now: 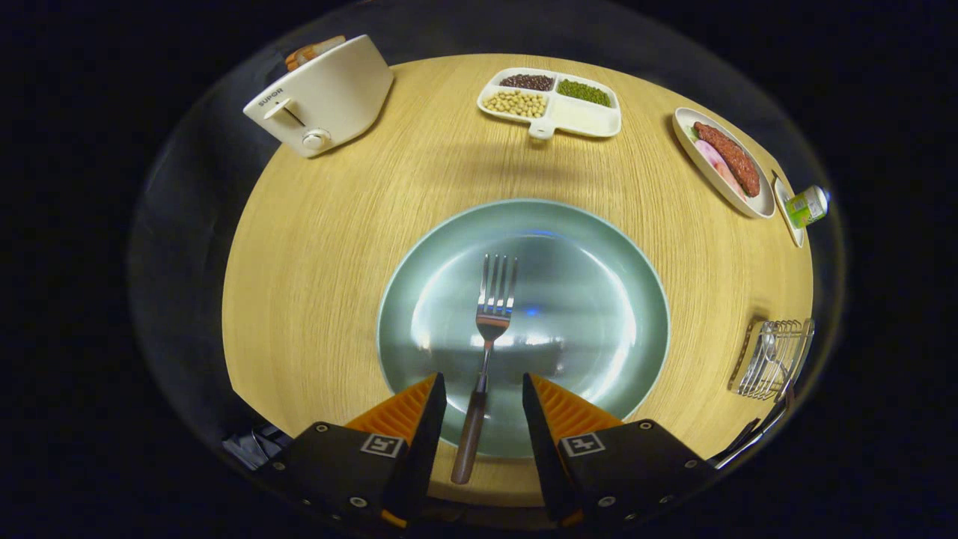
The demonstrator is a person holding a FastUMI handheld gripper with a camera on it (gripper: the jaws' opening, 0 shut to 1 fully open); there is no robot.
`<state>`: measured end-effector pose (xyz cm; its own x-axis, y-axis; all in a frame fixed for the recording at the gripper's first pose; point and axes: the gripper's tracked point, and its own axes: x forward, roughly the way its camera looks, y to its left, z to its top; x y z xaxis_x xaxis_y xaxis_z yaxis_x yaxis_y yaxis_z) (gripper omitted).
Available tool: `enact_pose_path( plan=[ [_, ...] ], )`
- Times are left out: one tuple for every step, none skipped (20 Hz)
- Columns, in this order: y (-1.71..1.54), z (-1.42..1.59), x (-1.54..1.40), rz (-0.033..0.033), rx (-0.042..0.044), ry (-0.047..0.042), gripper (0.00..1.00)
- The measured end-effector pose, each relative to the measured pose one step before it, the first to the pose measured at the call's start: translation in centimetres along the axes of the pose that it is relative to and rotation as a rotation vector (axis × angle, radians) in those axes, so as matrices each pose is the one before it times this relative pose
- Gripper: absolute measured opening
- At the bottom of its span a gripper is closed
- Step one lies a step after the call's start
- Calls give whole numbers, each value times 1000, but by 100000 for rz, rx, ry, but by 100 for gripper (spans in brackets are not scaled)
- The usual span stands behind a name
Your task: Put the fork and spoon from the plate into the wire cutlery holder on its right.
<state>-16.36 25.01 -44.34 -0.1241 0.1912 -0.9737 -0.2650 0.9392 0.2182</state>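
Tool fingers apart, straddling fork handle; tines point away (lengthwise on plate).

Tool pointing fwd, level; fingers spread wide apart, roughly parallel, touching nothing, gripping nothing btwn them.

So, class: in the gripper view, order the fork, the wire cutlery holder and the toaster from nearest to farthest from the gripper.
Measured from the open gripper:
1. fork, handle between the fingers, on the plate.
2. wire cutlery holder, off to the right.
3. toaster, far across the table, to the left.
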Motion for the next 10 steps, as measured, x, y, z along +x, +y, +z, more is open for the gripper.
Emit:
enact_pose_path(
  plan=[
    [-83, -156, 363, -1466, 524, 1010, 53],
    [-366, 188, 363, -929, 594, 721, 48],
    [-21, -230, 310, -1122, 1125, 1378, 37],
    [336, -424, 198, 882, 1252, 2050, 33],
    [277, -444, 253, 1179, 791, 2300, 28],
    [-132, 227, -83, -776, -5, -735, 26],
    [-127, 356, 31, -569, -555, -1473, 21],
    [-51, -507, 20, 54, -540, -323, 17],
    [-39, 72, 43, 980, -128, -409, 13],
    [405, 79, 2, 3007, -387, -460, 11]
  ],
)
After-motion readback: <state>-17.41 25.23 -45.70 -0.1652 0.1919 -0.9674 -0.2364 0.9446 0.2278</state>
